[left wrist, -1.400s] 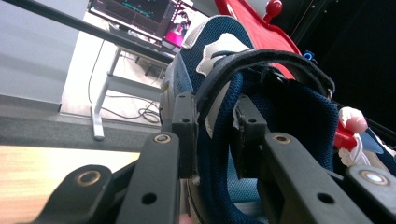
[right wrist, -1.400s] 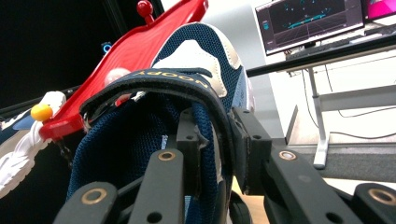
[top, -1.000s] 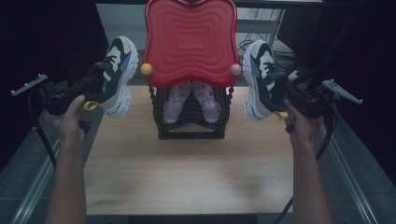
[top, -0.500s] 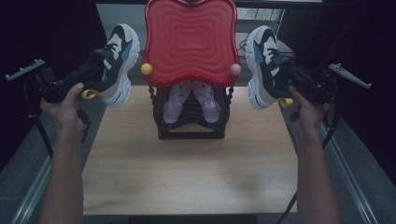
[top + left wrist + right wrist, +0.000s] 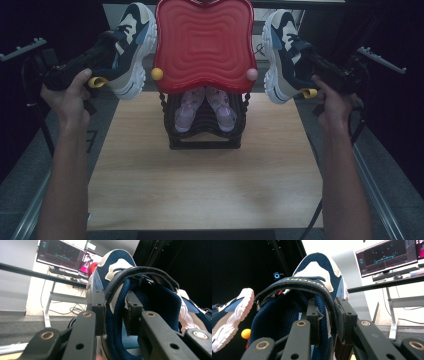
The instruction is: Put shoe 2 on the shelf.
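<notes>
Left tongs (image 5: pixel 113 312) pinching left sneaker (image 5: pixel 127 47) by its side wall; right tongs (image 5: pixel 328 317) likewise, right sneaker (image 5: pixel 282 52). Both aloft flanking the red tray (image 5: pixel 204 42). Risk: thin-wall grip slipping, sneaker swinging into the tray.

Both forearms reach forward, raised and spread apart; the left gripper (image 5: pixel 102 50) and right gripper (image 5: pixel 312 57) each have jaws clamped on a held load.
</notes>
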Motion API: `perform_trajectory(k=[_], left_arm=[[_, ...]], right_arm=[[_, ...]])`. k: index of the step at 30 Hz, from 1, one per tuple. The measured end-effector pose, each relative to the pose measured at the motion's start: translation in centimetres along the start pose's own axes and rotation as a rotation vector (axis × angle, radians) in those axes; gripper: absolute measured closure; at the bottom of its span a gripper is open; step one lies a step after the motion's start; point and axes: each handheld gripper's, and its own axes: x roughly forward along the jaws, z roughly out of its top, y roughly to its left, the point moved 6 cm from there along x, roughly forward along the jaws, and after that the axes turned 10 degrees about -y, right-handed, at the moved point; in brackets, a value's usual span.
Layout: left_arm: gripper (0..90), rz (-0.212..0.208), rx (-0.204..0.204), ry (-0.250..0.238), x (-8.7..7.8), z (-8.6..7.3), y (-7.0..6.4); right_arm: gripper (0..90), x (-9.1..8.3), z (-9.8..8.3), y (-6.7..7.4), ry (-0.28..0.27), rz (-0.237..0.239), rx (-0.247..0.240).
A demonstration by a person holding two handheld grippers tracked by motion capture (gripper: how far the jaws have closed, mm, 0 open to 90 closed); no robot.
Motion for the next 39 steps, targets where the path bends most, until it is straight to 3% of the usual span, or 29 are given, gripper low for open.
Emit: perform_trajectory(k=[6,11,19,32,39], left_arm=[[74.7,-0.010,0.018,0.017,1.4,0.6,-1.2],[74.6,-0.028,0.001,0.022,2.5,0.8,-1.9],[74.6,-0.033,0.010,0.030,4.3,1.3,-3.0],[74.6,-0.054,0.001,0.037,8.0,1.7,-5.4],[74.6,-0.037,0.032,0.044,9.4,1.5,-6.4]], right_arm=[[74.0,1.5,0.9,1.1,0.012,0.020,0.007],[74.0,2.8,1.2,2.2,0.015,0.043,0.021],[74.0,5.0,1.4,4.5,0.025,0.080,0.023],[73.9,9.0,1.4,7.6,0.059,0.102,0.005],[73.8,10.5,1.2,9.0,0.069,0.122,-0.004]])
